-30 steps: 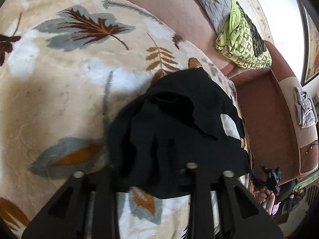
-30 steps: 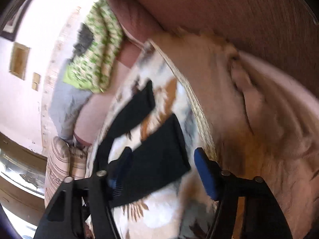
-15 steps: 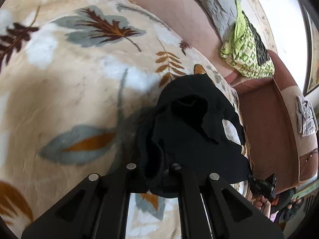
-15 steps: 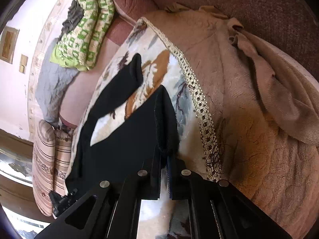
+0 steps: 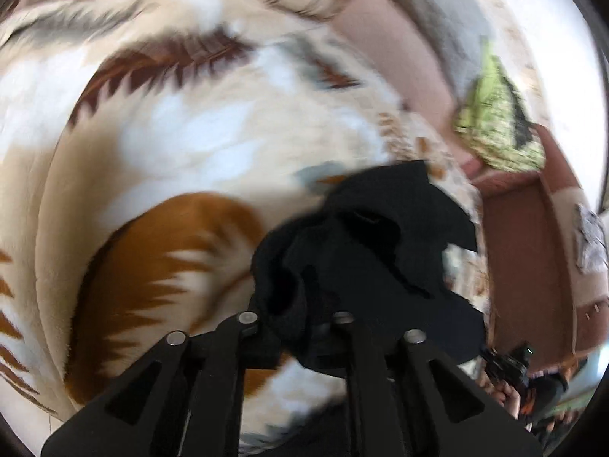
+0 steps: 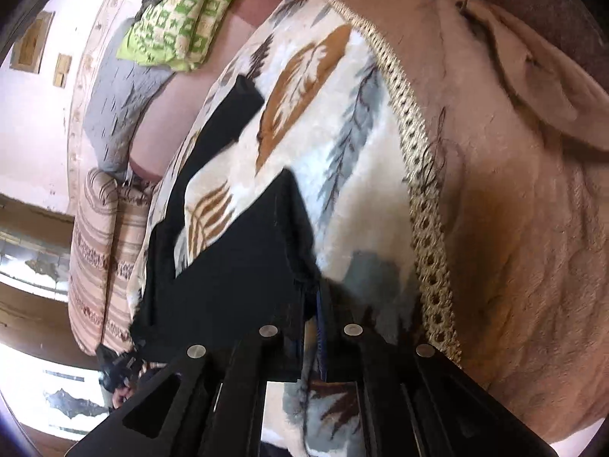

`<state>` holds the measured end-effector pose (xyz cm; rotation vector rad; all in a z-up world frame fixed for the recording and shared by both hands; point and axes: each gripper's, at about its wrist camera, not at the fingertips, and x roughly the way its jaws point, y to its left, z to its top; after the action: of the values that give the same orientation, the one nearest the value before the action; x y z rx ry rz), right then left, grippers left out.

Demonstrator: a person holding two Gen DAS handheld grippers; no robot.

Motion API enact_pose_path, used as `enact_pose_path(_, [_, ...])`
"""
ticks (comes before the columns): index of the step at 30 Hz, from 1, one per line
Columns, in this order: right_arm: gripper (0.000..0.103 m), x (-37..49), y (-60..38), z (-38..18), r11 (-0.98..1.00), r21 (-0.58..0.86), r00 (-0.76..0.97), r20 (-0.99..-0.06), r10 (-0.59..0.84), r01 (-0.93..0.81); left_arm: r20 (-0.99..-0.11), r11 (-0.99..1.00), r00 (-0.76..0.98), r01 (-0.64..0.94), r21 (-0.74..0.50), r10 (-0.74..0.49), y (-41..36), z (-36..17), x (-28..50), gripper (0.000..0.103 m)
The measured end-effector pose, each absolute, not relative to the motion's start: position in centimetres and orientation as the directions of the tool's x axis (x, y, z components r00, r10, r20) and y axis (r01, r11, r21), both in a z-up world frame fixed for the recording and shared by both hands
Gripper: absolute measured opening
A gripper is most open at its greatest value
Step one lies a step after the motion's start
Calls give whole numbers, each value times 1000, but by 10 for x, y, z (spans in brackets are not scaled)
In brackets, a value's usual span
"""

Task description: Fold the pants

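Two claws, left claw (image 5: pixel 295 318) and right claw (image 6: pixel 311 329), each pinch the black pants (image 5: pixel 365 251); no writing readable.

Pants (image 6: pixel 243 274) black, plain. Blanket (image 6: pixel 342 175) cream-white with leaf print in rust-brown, orange and grey-blue; braided beige-gold trim (image 6: pixel 415 160) on its edge. Sofa (image 5: pixel 521 266) reddish-brown with pinkish-tan parts. Cloth bundle (image 6: pixel 179 23) lime green and cream, checked-looking pattern, possibly with dark patches, blurred in left view. Striped cushion (image 6: pixel 95 251) beige with brown bands.
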<state>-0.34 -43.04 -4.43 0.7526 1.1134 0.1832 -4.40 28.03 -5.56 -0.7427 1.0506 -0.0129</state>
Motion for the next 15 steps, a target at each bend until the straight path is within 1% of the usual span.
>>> enact_pose_path(1, [12, -4, -432, -37, 781, 569, 483, -776, 406, 257, -768, 741, 536, -342, -578, -351, 284, -56, -45, 13])
enact_pose_path(2, [15, -3, -434, -30, 807, 520, 507, -794, 336, 279, -774, 744, 542, -357, -565, -327, 285, -52, -44, 17])
enact_pose_path(3, [17, -3, -434, -23, 825, 487, 533, -797, 284, 288, -792, 772, 550, -371, -516, -265, 285, -42, -44, 20])
enact_pose_path(4, [17, -1, -434, -13, 836, 473, 569, -782, 254, 277, -800, 794, 563, -381, -473, -206, 284, -32, -45, 26])
enact_pose_path(5, [17, 2, -431, 0, 839, 485, 624, -741, 246, 245, -797, 812, 586, -388, -437, -148, 283, -20, -45, 29])
enact_pose_path(6, [24, 6, -426, 8, 836, 504, 660, -706, 257, 215, -786, 819, 607, -385, -424, -121, 282, -11, -46, 31])
enact_pose_path(7, [40, 13, -420, 15, 828, 533, 693, -663, 282, 173, -761, 822, 639, -370, -433, -113, 282, 1, -47, 36])
enact_pose_path(8, [50, 25, -412, 20, 796, 593, 722, -603, 340, 120, -734, 817, 668, -353, -456, -121, 279, 12, -49, 45])
enact_pose_path(9, [61, 33, -407, 19, 763, 639, 726, -570, 384, 98, -708, 809, 691, -331, -485, -142, 274, 22, -48, 49])
enact_pose_path(10, [62, 52, -399, 13, 676, 733, 719, -508, 475, 71, -686, 799, 705, -303, -519, -178, 267, 28, -44, 59])
enact_pose_path(11, [62, 70, -394, 3, 594, 802, 700, -460, 546, 63, -665, 784, 712, -271, -559, -228, 258, 31, -41, 65])
enact_pose_path(12, [62, 80, -388, -4, 553, 830, 690, -443, 573, 74, -645, 762, 706, -235, -604, -293, 248, 32, -35, 67])
enact_pose_path(13, [62, 98, -383, -18, 512, 851, 680, -442, 585, 113, -620, 719, 683, -199, -666, -385, 235, 28, -28, 67])
enact_pose_path(14, [62, 113, -379, -29, 486, 861, 671, -448, 591, 147, -606, 673, 653, -194, -713, -454, 223, 20, -21, 67])
enact_pose_path(15, [62, 125, -375, -39, 473, 865, 663, -453, 596, 166, -603, 639, 623, -207, -741, -498, 214, 12, -16, 67])
